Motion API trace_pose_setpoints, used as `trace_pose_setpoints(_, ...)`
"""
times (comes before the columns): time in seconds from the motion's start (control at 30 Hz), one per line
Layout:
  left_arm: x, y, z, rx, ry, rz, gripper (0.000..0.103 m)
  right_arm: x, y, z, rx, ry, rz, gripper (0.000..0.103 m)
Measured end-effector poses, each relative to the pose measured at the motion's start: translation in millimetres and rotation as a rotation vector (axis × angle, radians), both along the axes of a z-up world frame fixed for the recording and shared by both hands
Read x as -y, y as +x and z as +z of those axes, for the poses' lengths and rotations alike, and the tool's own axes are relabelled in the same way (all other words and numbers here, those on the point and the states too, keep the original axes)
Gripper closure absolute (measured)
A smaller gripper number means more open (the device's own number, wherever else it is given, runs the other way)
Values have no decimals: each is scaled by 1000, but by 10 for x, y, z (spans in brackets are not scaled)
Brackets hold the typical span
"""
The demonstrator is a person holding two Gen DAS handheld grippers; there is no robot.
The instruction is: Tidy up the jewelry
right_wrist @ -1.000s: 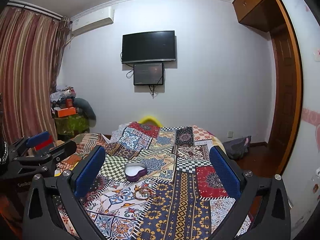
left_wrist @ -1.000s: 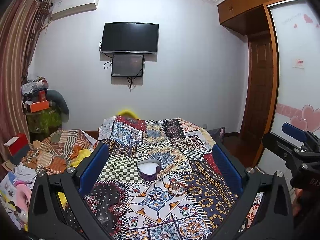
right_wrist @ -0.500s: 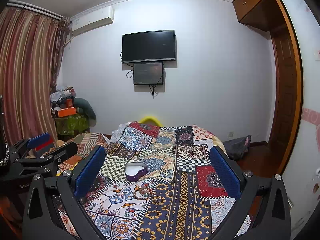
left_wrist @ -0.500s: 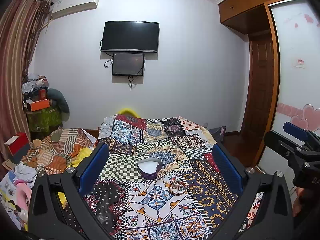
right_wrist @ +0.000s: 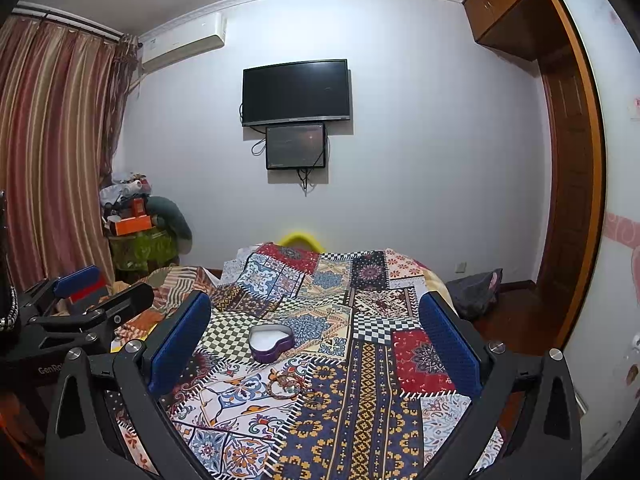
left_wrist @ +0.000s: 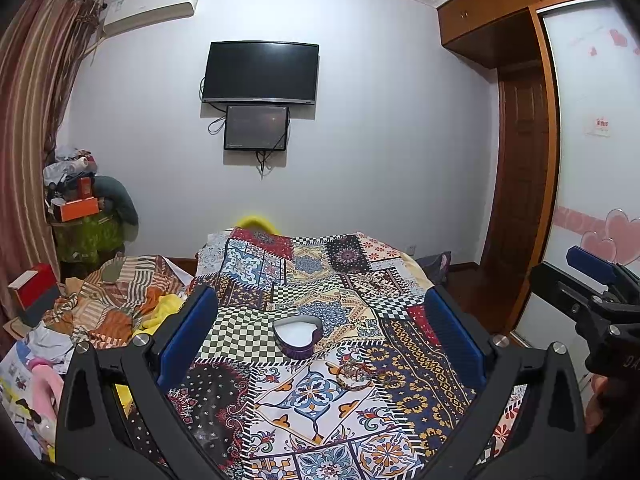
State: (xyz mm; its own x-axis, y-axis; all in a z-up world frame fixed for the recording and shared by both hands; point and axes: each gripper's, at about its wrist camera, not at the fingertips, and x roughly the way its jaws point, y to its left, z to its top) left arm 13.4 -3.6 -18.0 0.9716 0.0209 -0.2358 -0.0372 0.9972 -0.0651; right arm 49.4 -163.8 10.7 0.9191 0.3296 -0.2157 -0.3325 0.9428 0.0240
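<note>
Both my claws gape wide, empty: left claw [left_wrist: 320, 332], right claw [right_wrist: 316, 336]. Heart box [left_wrist: 297, 334] on bed quilt [left_wrist: 280, 408]; bracelets [left_wrist: 354, 374] just beside it, nearer me.

Bedroom interior. A pale wall [left_wrist: 380, 140] carries a dark television [left_wrist: 260, 72] with a smaller screen [left_wrist: 256, 128] below it and an air conditioner [left_wrist: 152, 10] near the ceiling. Striped curtains [right_wrist: 52, 152] hang at left; a wooden door [left_wrist: 520, 200] and overhead cabinets [left_wrist: 488, 4] stand at right. A patchwork spread [left_wrist: 320, 380] covers the bed.
</note>
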Motion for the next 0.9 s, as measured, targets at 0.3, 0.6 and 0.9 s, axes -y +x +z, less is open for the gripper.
trace_pose_setpoints(0.3,12,8,-9,-4,-3,-3,0,8,38,-24,-12,2,1,0)
trace_pose_setpoints(0.6,-9,191,-98,-49,-9,-3,0,2,210,-176,-63,-12,-6,0)
trace_pose_setpoints(0.9,-112,652,-527,-212,-33,-8,0,100,636,-643,-221,-59,-54,0)
